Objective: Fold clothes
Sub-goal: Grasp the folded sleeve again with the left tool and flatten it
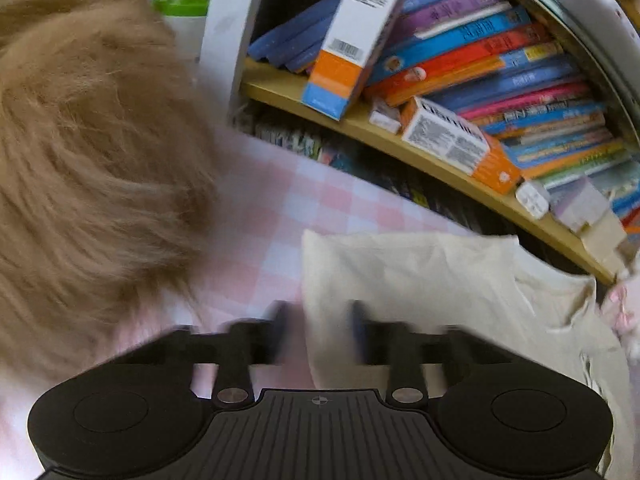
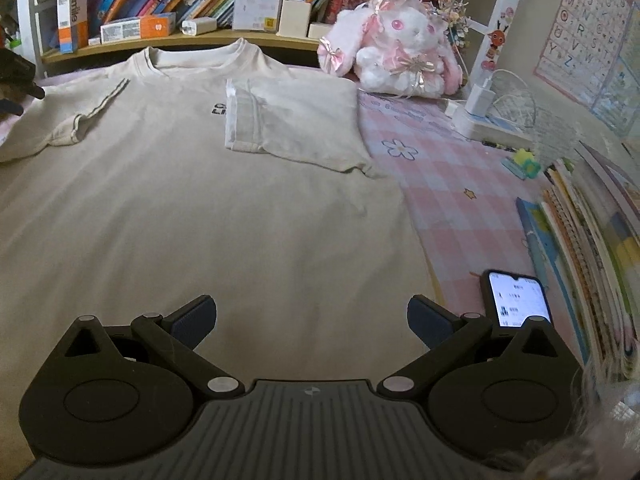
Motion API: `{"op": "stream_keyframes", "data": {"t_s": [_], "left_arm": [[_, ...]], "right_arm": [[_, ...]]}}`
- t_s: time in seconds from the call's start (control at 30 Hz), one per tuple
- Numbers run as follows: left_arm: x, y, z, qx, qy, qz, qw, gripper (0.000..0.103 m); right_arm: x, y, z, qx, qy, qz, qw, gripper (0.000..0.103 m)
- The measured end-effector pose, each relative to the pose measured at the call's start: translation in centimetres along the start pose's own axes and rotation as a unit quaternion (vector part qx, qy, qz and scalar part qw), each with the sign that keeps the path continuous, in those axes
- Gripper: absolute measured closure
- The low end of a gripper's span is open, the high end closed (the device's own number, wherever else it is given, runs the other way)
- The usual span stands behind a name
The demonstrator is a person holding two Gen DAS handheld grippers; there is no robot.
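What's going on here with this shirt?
A person is folding a cream shirt on a pink checked cover with two handheld tools. One sleeve is already folded in. The left tool, jaws apart, is at the other sleeve's edge; the right tool hovers open over the hem.

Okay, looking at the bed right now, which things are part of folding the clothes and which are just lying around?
Part of the job:
- beige T-shirt, spread flat, one sleeve folded in
- right gripper, open over the hem

Just lying around:
- plush rabbit
- phone
- books on the shelf
- charger
- furry brown thing, can't tell what
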State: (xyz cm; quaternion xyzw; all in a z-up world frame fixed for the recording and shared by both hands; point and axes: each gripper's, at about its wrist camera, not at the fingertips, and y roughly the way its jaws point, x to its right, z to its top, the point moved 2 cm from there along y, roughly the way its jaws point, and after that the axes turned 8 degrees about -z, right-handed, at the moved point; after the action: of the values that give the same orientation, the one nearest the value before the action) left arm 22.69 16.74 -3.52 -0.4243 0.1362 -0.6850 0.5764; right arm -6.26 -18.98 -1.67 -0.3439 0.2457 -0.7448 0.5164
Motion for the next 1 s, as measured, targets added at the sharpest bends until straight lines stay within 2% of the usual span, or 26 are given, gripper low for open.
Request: {"op": "stream_keyframes", "data": {"t_s": [0.07, 0.13, 0.3, 0.47, 0.63, 0.83, 0.97, 1.0], "left_arm": [[0.0, 0.3, 0.4, -0.003, 0.024, 0.001, 0.9997, 0.103], [0.6, 0.3, 1.2, 0.008, 0.084, 0.03, 0.996, 0.103], [0.8, 1.2, 2.0, -0.004, 0.124, 0.037, 0.9916, 0.103], [-0.6, 1.6, 2.4, 0.008, 0.1, 0.046, 0.9939, 0.103], [-1.0, 1.8, 2.8, 0.007, 0.108, 0.044, 0.9932, 0.103], [-1.3, 0.9, 2.6, 0.01, 0.12, 0.031, 0.9922, 0.094], [-0.8, -2.4, 1.4, 0.035, 0.147, 0.015, 0.9884, 0.081], [-0.7, -3.4, 0.9, 0.038, 0.151, 0.01, 0.9877, 0.073]], "right_arm": [[-0.2, -0.3, -0.2, -0.003, 0.003, -0.009, 1.0, 0.0], [-0.3, -0.6, -0.4, -0.007, 0.009, -0.019, 1.0, 0.0], [-0.5, -1.1, -1.1, -0.016, 0.019, -0.037, 0.999, 0.0], [-1.1, -1.6, -1.3, -0.017, 0.022, -0.045, 0.999, 0.0], [-1.9, -2.4, -1.7, -0.016, 0.017, -0.053, 0.998, 0.0], [-2.7, -3.8, -3.0, -0.019, 0.016, -0.066, 0.997, 0.0], [-3.0, -4.7, -3.5, -0.009, 0.019, -0.068, 0.997, 0.0], [-3.0, -4.8, -3.6, -0.007, 0.023, -0.068, 0.997, 0.0]]}}
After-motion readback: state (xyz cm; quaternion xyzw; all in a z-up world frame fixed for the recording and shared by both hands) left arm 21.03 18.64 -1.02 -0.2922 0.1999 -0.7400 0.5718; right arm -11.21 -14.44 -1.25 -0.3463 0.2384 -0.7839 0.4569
